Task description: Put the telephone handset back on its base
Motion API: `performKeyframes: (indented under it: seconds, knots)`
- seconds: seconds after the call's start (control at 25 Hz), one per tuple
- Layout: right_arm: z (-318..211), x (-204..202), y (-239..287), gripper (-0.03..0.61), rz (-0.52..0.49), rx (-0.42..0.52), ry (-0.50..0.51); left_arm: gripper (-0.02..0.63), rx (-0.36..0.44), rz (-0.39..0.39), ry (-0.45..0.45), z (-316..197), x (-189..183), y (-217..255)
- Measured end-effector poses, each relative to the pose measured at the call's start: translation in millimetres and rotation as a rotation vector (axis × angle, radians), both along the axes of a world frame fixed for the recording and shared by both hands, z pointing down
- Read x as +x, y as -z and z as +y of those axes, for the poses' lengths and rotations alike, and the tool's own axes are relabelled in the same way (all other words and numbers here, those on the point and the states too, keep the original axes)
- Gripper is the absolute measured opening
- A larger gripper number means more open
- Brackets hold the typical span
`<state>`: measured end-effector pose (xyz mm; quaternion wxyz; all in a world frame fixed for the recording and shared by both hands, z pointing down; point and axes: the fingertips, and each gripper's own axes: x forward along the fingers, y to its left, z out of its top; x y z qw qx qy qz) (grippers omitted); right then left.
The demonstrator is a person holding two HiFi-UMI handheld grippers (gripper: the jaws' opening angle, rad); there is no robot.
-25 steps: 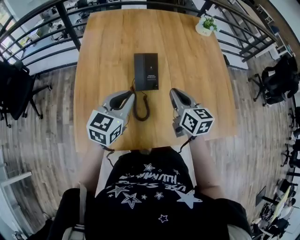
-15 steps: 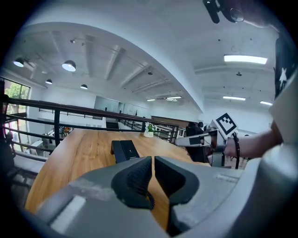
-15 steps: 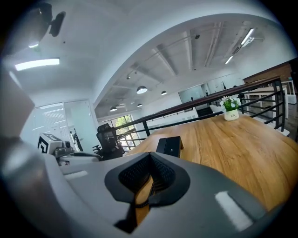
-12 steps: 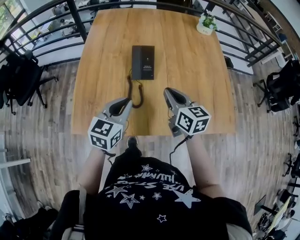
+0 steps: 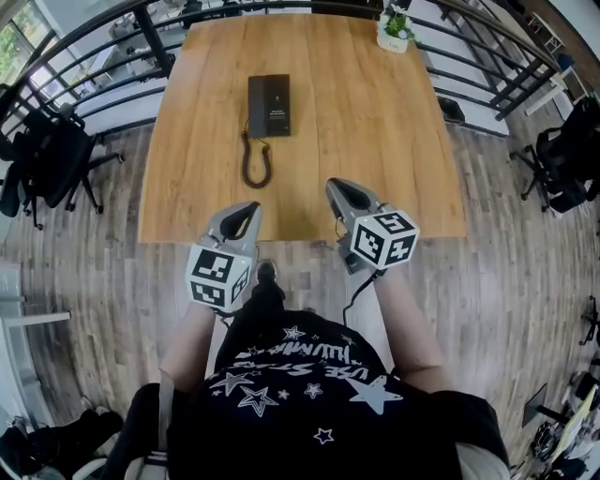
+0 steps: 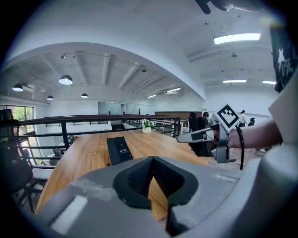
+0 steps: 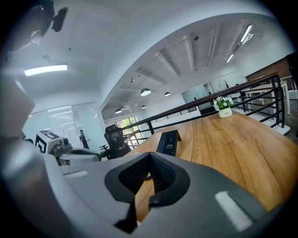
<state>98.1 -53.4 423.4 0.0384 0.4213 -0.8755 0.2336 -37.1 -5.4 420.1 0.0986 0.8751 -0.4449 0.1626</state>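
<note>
Left gripper (image 5: 246, 211) and right gripper (image 5: 336, 187) both closed on nothing, held over the near edge of the table (image 5: 375, 141)
Obs.: each pair of jaws meets at the tips with only bare wood showing past them. Telephone (image 5: 269, 105) lies flat in the far half, left of centre, well apart from both grippers; handset (image 6: 111, 149) appears seated along its left side. Cord (image 5: 255, 161) loops from it toward the near edge. Plant pot (image 5: 394, 28) at the far right corner
</note>
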Motion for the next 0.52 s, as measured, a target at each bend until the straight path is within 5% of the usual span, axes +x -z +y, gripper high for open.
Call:
performKeyframes:
  seconds: [0.52]
  knots:
    - [70.1, 47.1, -4.3, 0.0, 0.013, 0.005, 0.0, 0.0, -0.03, -0.045, 0.117, 58.3, 29.1, -23.5]
